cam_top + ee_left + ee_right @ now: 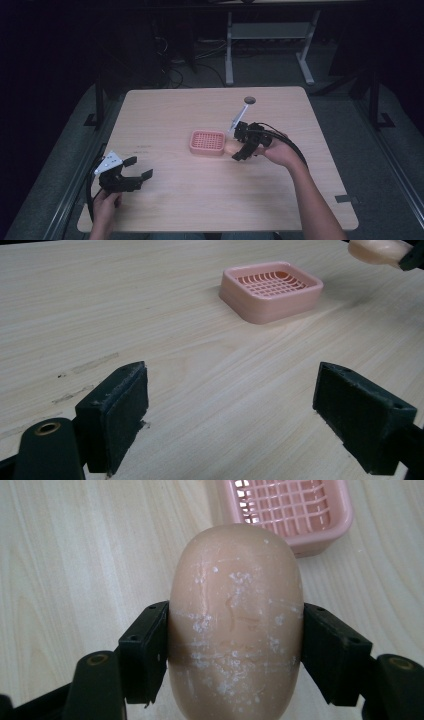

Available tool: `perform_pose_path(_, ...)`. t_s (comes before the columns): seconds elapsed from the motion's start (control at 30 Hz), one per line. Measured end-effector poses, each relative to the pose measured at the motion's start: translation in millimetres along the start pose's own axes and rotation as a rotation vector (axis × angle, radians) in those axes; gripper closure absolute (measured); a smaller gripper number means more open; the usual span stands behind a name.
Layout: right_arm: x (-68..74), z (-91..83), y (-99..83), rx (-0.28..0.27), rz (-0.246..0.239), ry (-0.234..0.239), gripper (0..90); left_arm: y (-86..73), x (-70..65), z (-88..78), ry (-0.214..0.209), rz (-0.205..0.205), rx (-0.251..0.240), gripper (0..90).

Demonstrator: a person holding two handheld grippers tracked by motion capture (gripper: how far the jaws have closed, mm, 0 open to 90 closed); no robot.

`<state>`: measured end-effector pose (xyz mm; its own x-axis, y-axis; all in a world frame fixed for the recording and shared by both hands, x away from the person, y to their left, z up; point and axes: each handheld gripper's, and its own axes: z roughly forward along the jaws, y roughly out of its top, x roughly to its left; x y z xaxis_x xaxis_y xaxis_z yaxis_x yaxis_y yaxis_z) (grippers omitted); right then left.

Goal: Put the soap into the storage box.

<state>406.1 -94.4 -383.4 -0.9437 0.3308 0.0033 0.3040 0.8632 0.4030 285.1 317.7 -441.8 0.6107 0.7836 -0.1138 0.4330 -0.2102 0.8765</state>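
- We hold the soap bar [235, 625] in our right gripper [248, 145], both jaws pressed against its two long flanks, so the grip is closed across the bar's short width.
- In the right gripper view the bar's long axis runs from 6 to 12 o'clock, straight along the jaws, with its rounded nose pointing forward past the pads.
- The relation that matters: the pink soap dish [286, 511] lies ahead of that nose, at about 1 o'clock from the bar in this view, slightly off the bar's axis and not yet under it.
- In the high view the soap [231, 147] sits just beside the right-hand edge of the dish [207, 143], roughly at 3 o'clock from it; we cannot tell whether they touch, though the left gripper view shows the bar [378, 251] raised off the table [200, 200].
- We judge that the coming move is a short carry toward 9 o'clock on the table, with the bar's long axis turned to match the dish's longer side before we let go.
- Our left gripper [134, 170] rests well apart at 7 o'clock from the dish, jaws spread wide and empty; the right hand is clearly the nearer one.
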Motion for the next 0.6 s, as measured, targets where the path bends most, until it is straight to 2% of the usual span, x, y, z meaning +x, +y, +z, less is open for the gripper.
perform_pose_path(0.27, -6.7, -1.5, 10.3, -0.02, 0.001, 0.007, 31.9, 0.1, 0.2, 0.2, 0.0, 0.0, 0.0, 14.3)
perform_pose_path(0.37, -8.3, 0.9, 15.1, 0.0, -0.002, 0.007, 31.9, 0.1, 0.0, 0.2, -0.001, -0.002, -0.001, 14.3)
perform_pose_path(0.6, -12.3, 1.6, 25.0, -0.012, -0.009, 0.012, 31.9, 0.2, 0.6, 0.5, -0.002, -0.002, -0.002, 14.3)
